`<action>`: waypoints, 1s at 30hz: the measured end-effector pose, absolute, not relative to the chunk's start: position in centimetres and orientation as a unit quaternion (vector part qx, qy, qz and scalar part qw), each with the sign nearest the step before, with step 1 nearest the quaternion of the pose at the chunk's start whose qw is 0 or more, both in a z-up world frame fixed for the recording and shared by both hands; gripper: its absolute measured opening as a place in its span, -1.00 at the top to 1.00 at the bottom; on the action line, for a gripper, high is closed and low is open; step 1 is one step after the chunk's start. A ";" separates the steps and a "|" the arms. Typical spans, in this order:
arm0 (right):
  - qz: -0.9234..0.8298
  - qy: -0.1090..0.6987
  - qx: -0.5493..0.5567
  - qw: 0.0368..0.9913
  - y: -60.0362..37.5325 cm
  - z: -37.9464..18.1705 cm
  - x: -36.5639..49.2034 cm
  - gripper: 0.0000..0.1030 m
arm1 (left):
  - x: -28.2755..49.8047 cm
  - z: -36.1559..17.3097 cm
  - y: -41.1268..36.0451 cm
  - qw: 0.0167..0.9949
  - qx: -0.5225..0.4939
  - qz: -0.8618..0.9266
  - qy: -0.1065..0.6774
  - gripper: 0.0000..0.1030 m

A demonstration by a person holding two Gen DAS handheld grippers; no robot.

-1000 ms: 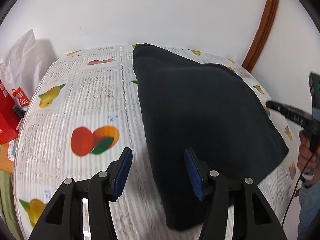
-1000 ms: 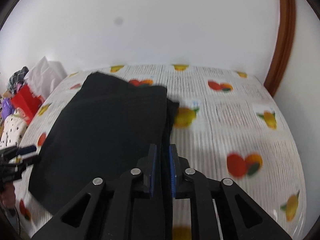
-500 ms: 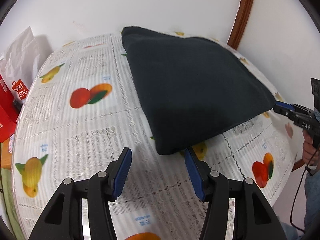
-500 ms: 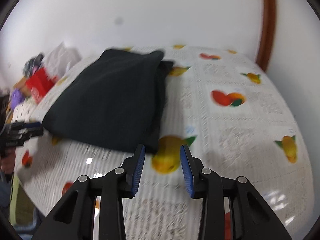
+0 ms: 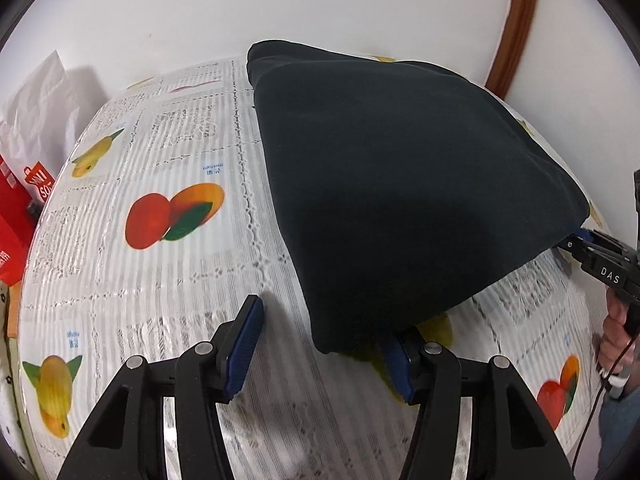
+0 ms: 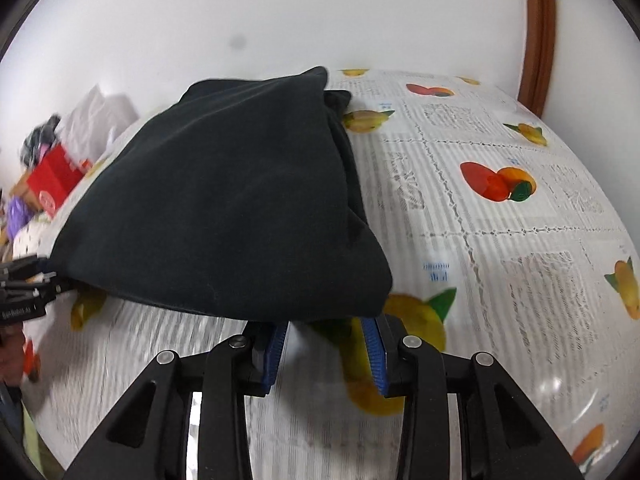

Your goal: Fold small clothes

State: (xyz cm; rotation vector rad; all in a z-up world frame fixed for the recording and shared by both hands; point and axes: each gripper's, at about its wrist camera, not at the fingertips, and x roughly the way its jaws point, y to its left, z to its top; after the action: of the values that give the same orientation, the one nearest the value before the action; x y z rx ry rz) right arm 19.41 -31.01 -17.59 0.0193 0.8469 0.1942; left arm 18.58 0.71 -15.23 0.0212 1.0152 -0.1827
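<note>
A folded black garment (image 5: 400, 184) lies on the table's fruit-print cloth (image 5: 160, 280). In the left wrist view my left gripper (image 5: 322, 320) stands open at the garment's near corner; the corner lies between the jaws and covers the right fingertip. In the right wrist view my right gripper (image 6: 326, 324) is open too, and the near edge of the garment (image 6: 224, 208) overhangs both fingertips without being pinched. Each gripper also shows in the other's view, at a side corner of the garment: the right gripper (image 5: 580, 240) and the left gripper (image 6: 36, 276).
A white bag (image 5: 40, 108) and red bags (image 5: 24, 196) stand off the table's left side, seen also as a red box (image 6: 56, 176) amid clutter. A white wall and a brown wooden frame (image 5: 516, 20) stand behind. A person's hand (image 5: 616, 320) holds the right gripper's handle.
My right gripper let go of the garment's fold and opened. Both grippers drew back from the garment, then came in low at its near corners.
</note>
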 end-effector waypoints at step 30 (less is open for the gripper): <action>0.013 0.371 0.035 0.928 -31.7 -9.3 9.7 -0.09 | 8.3 -5.7 -0.3 0.920 -0.006 -0.040 0.389 -0.60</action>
State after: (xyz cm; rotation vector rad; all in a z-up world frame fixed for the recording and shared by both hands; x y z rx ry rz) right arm 9.74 -31.71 -9.28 0.0725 0.7595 0.0264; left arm 8.33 -0.31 -5.72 -0.0119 0.8000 -0.0831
